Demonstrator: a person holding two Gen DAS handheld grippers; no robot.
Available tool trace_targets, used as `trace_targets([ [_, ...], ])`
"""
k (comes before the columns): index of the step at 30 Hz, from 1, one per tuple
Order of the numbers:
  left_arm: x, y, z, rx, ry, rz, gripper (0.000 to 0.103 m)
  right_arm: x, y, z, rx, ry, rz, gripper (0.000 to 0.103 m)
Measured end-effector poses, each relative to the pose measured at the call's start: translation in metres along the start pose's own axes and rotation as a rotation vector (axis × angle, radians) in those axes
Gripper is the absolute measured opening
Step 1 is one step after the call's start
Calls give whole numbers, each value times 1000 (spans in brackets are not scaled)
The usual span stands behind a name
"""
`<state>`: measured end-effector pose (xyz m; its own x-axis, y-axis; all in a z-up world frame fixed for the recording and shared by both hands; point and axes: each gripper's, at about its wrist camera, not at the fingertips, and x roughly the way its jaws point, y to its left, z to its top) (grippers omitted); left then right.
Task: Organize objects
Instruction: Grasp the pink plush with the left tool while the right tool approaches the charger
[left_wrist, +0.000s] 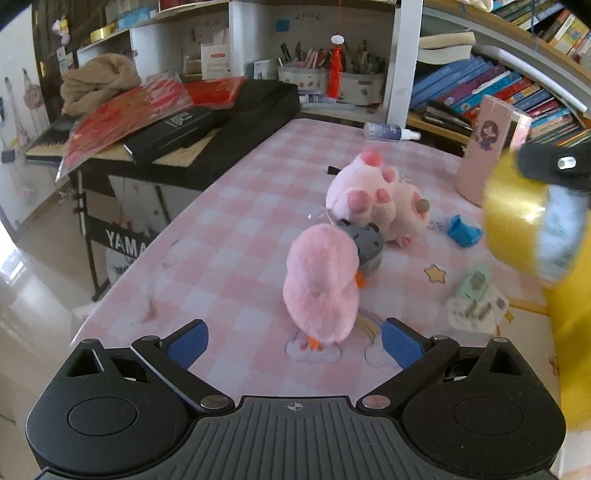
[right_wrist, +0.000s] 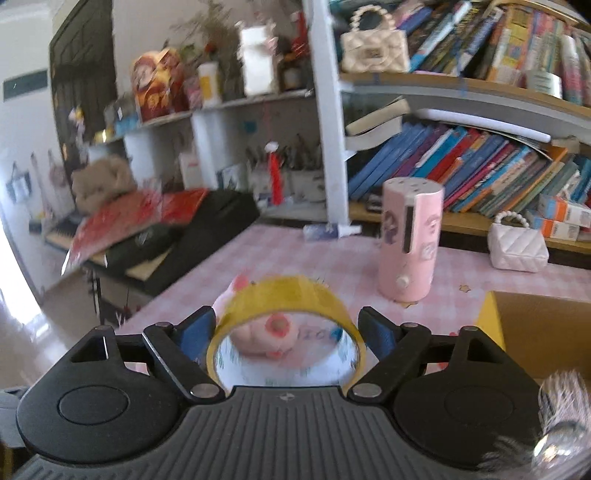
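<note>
A yellow tape roll (right_wrist: 286, 332) is held loosely between the wide-spread right gripper (right_wrist: 287, 328), while a fluffy pink plush bird (left_wrist: 320, 284) is flanked, untouched, by the wide-open left gripper (left_wrist: 294, 341).

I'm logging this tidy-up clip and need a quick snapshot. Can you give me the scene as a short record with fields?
surface: pink checked tablecloth
left gripper: open, empty, pointing at a round pink plush toy
right gripper: a roll of yellow tape between its fingers; grip contact unclear
other plush: pale pink toy lying behind the round one
near right: cardboard box, open
background: pink cylinder, white quilted bag, bookshelf
</note>
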<state>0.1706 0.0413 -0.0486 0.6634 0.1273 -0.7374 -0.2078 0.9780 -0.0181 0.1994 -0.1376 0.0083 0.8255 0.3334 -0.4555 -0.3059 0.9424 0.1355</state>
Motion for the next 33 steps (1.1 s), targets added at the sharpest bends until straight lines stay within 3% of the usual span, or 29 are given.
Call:
trace_targets([
  [1, 4, -1, 3, -5, -4, -2, 100, -1, -4, 1, 11, -8, -4, 78],
  [3, 12, -4, 9, -16, -11, -6, 100, -3, -12, 4, 17, -25, -5, 30],
  [4, 18, -6, 11, -16, -10, -4, 99, -1, -15, 6, 23, -16, 1, 14],
  [7, 38, -11, 16, 3, 28, -8, 82, 11, -24, 4, 36, 81, -22, 21],
  [11, 58, -10, 14, -3, 91, -37, 48, 9, -29, -10, 44, 122, -54, 33],
  [17, 49, 0, 13, -60, 56, -59, 45, 5, -29, -16, 39, 134, -41, 71],
  [20, 34, 7, 16, -75, 12, -63, 45, 9, -20, -19, 14, 186, 2, 80],
  [26, 11, 26, 13, -136, -12, -66, 45, 24, 7, -39, -72, 316, 58, 81],
  [31, -1, 35, 7, -132, -11, -57, 45, 43, 30, -58, -194, 297, 6, 78],
  [32, -3, 37, 6, -133, -12, -57, 45, 48, 34, -60, -229, 290, -11, 74],
  [33, -6, 39, 5, -133, -14, -56, 45, 51, 37, -61, -249, 287, -18, 61],
])
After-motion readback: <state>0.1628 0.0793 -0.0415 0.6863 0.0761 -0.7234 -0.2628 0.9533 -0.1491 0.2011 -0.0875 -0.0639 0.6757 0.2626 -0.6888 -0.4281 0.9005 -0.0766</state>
